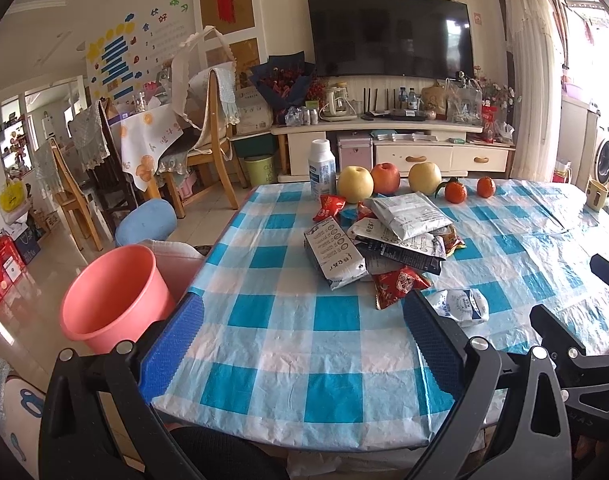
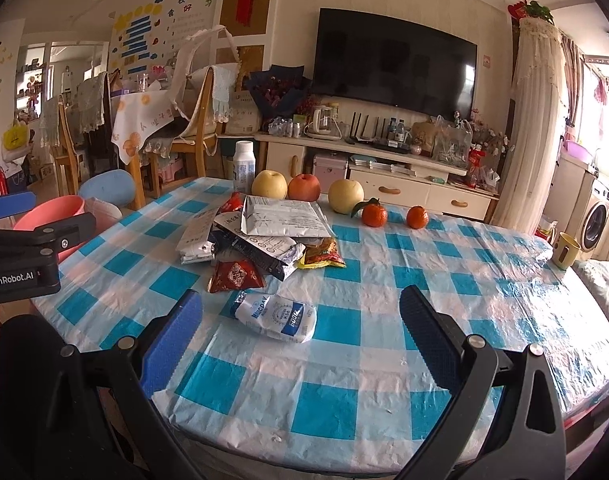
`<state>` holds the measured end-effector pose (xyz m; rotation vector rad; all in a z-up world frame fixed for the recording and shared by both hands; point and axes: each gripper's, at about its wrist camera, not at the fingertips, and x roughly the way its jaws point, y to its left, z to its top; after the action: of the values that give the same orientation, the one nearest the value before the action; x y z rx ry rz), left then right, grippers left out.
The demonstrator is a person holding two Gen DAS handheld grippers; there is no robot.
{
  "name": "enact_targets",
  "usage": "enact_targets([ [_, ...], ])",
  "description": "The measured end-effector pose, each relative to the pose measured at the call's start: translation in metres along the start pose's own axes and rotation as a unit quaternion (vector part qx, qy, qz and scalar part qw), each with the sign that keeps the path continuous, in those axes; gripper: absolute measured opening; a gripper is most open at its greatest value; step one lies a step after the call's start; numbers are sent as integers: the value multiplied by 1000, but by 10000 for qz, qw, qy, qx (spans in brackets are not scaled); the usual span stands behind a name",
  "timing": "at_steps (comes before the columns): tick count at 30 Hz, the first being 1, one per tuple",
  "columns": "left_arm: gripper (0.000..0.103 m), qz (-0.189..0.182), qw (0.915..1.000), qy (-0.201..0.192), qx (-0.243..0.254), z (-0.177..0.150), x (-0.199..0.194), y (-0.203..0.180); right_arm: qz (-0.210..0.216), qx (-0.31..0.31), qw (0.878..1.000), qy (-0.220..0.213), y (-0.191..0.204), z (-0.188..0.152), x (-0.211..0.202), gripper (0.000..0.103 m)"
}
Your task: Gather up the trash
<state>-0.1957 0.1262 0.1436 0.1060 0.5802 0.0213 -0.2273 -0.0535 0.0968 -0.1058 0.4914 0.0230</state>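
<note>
White milk pouch (image 2: 275, 317) lies crosswise

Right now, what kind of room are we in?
Most likely a home living room with a dining corner: a big TV hangs over a cluttered TV cabinet, wooden chairs stand nearby, and a washing machine sits by the window.
</note>
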Motion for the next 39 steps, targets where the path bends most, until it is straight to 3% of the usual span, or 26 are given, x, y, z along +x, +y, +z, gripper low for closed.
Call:
enact_targets([
  [5,98,-20,10000,1,-89,-6,8,1,59,-45,9996,283,0,-5,11,99],
  [9,98,455,9989,16,117,-14,19,-1,133,-38,9993,357,-5,-7,15,99],
  [13,98,435,9987,276,-55,-24,42,9,240,118,9986,457,-14,-7,21,99],
  [17,98,184,9992,344,-121,-29,60,12,525,562,9954,577,-34,-6,32,99],
  [21,98,-238,9981,258,-500,-23,77,17,800,1030,9882,803,-53,-6,51,99],
  [26,98,-339,9975,113,-602,-6,103,17,1308,1467,9737,1156,-64,-9,79,99],
  [36,98,-1313,9760,1100,-1345,19,194,19,1700,1244,9602,1834,-39,-17,129,94],
  [39,98,-1410,9737,1162,-1363,24,213,14,1678,1327,9563,1991,-34,-23,140,94],
])
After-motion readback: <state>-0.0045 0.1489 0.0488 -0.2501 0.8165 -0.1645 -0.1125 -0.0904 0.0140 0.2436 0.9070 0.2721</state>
